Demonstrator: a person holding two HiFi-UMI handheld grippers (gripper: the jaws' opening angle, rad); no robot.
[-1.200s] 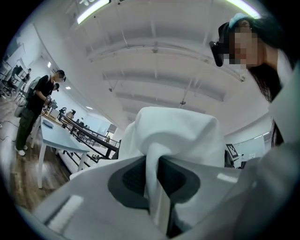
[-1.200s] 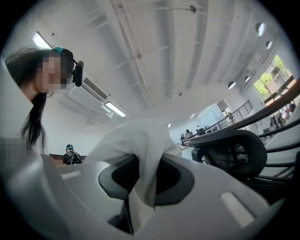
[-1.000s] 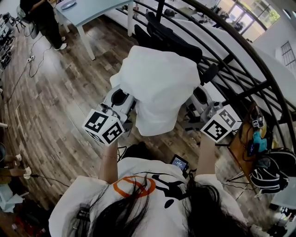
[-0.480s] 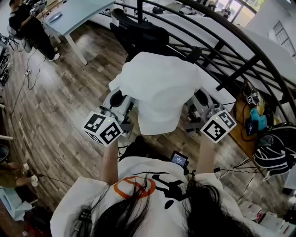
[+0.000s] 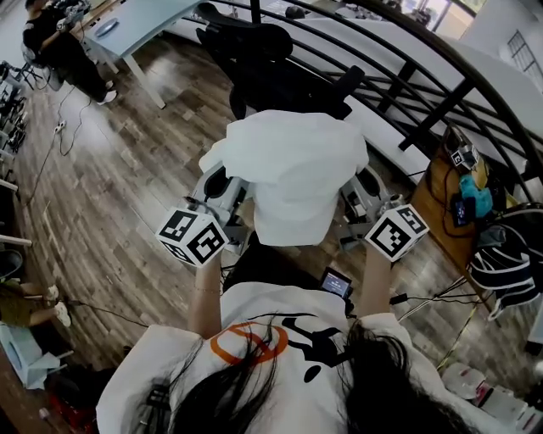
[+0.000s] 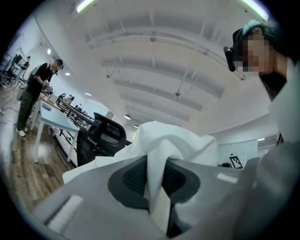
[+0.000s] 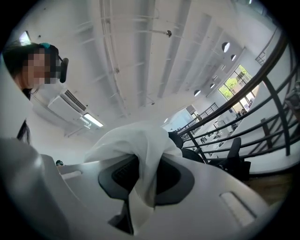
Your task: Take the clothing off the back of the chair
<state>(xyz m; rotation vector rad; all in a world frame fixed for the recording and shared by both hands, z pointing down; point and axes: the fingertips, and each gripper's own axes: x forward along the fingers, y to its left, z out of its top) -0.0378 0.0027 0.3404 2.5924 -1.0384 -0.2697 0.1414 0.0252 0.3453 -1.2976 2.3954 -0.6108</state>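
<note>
A white garment (image 5: pixel 293 174) hangs in the air between my two grippers, clear of the black office chair (image 5: pixel 271 68) behind it. My left gripper (image 5: pixel 233 199) is shut on the garment's left side; in the left gripper view the white cloth (image 6: pixel 161 164) is pinched between the dark pads. My right gripper (image 5: pixel 355 202) is shut on the right side, with the cloth (image 7: pixel 143 173) clamped between its jaws. The chair (image 6: pixel 101 138) shows bare in the left gripper view, past the cloth.
A curved black railing (image 5: pixel 424 93) runs behind the chair. A light blue table (image 5: pixel 144 21) stands at the far left with a person (image 5: pixel 59 47) beside it. A cluttered stand and bags (image 5: pixel 475 229) sit at the right. Wood floor (image 5: pixel 110 186) lies to the left.
The garment has come back and away from the chair, which now shows bare beyond it. Both grippers stay shut on the cloth.
</note>
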